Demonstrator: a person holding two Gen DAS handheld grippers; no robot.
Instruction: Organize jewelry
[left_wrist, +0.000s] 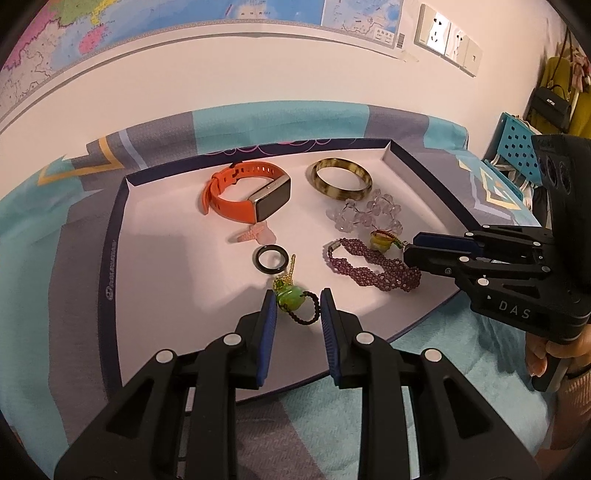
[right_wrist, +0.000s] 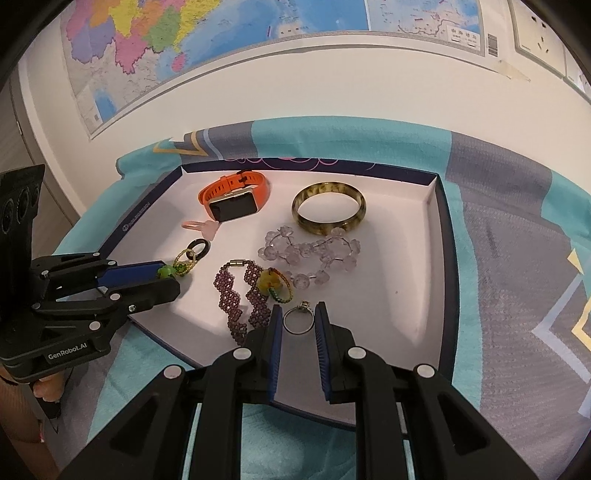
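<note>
Jewelry in tray (left_wrist: 110, 236): left tool (left_wrist: 297, 299) straddles green charm (left_wrist: 291, 298), right tool (right_wrist: 298, 314) straddles ring (right_wrist: 298, 321); both ungripped.

In the tray (right_wrist: 439, 236) the watch (right_wrist: 232, 201) lies far left, the bangle (right_wrist: 328, 212) to its right — the clear bead strand (right_wrist: 314, 254) before the bangle, the woven bracelet (right_wrist: 240, 295) nearer, the ring (right_wrist: 298, 320) nearest.

- orange smartwatch (right_wrist: 232, 199) on its side, back left of the white tray (right_wrist: 424, 266)
- mottled brown bangle (right_wrist: 328, 213) lying flat next to it
- clear bead strand (right_wrist: 314, 254) kinda bunched up mid-tray
- purple beaded bracelet (right_wrist: 240, 295) snaking toward the front
- thin silver ring (right_wrist: 298, 320) flat near the front edge
- black ring (left_wrist: 272, 260) flat, green charm (left_wrist: 291, 298) just in front of it
</note>
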